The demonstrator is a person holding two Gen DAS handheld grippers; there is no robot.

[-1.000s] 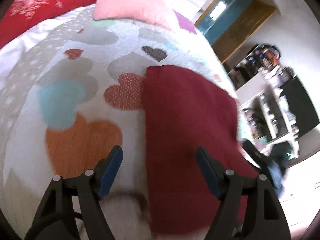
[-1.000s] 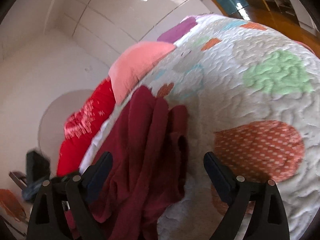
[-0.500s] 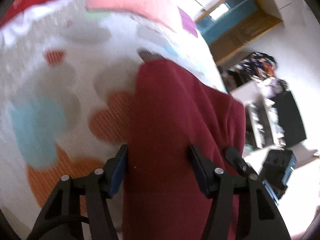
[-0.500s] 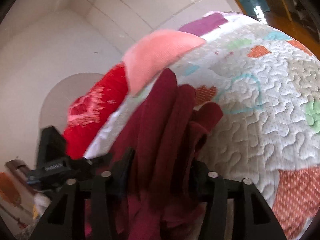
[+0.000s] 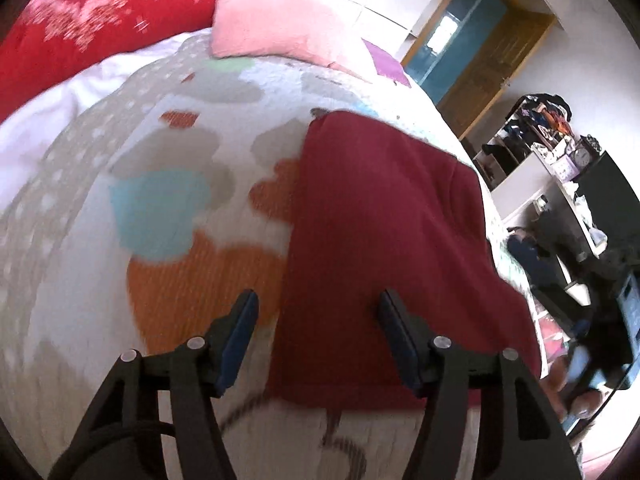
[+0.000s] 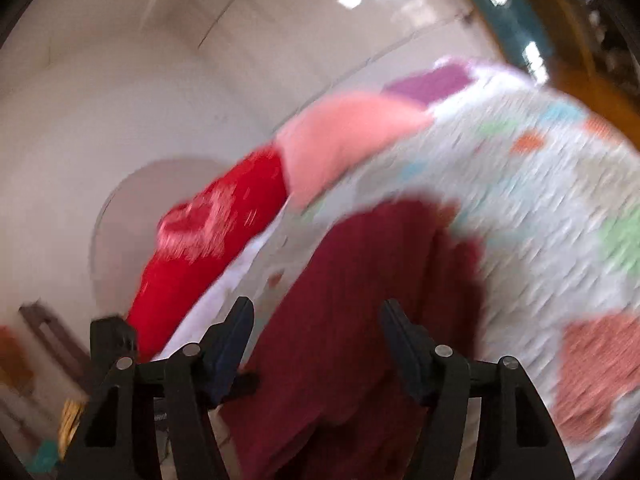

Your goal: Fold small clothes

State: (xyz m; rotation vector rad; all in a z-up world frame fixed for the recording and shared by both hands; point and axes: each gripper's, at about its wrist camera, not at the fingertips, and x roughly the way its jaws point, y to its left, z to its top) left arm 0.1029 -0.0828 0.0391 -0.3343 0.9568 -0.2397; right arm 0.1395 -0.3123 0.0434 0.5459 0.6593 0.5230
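Quilt (image 5: pixel 168 208) under maroon cloth (image 5: pixel 384 216), shelves (image 5: pixel 560 168) beyond; both grippers (image 5: pixel 316 320) (image 6: pixel 316 328) spread

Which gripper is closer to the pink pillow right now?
Hard to call. Left gripper and right gripper both hover open over the maroon garment, with the pink pillow far beyond each.

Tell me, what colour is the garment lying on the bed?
Dark maroon red garment, clearest in the left wrist view.
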